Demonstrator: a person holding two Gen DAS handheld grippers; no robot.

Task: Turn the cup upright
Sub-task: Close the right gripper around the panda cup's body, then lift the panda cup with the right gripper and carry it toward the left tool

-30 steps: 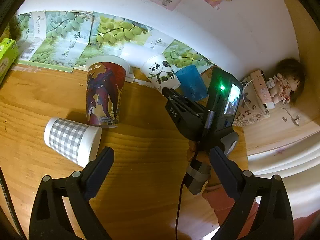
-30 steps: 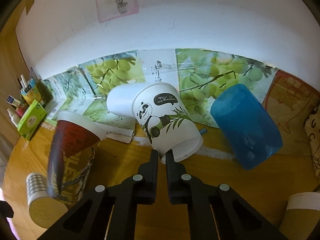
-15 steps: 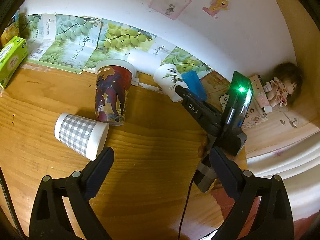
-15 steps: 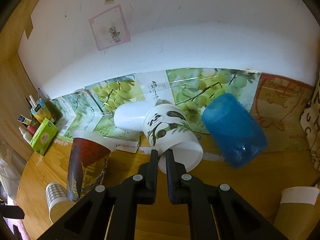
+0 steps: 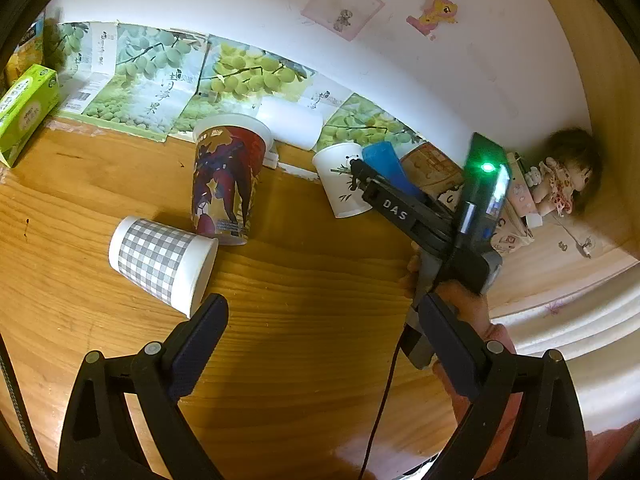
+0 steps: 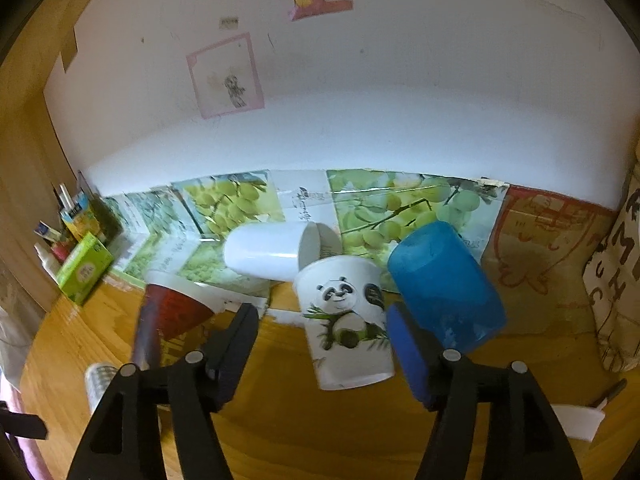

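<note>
Two grippers agape: right [image 6: 322,336] released beside panda cup [image 6: 347,322], frame centre, apparently upright; left [image 5: 320,328] empty. Next: withdraw.

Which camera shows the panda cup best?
The right wrist view. There the panda cup sits close and central between the open fingers of the right gripper, its whole picture facing us. In the left wrist view the cup is small, far off and partly hidden behind the right gripper.

Five cups: panda [image 6: 347,322], blue [image 6: 444,280], white [image 6: 266,250], red [image 5: 228,178], checked [image 5: 162,260].
</note>
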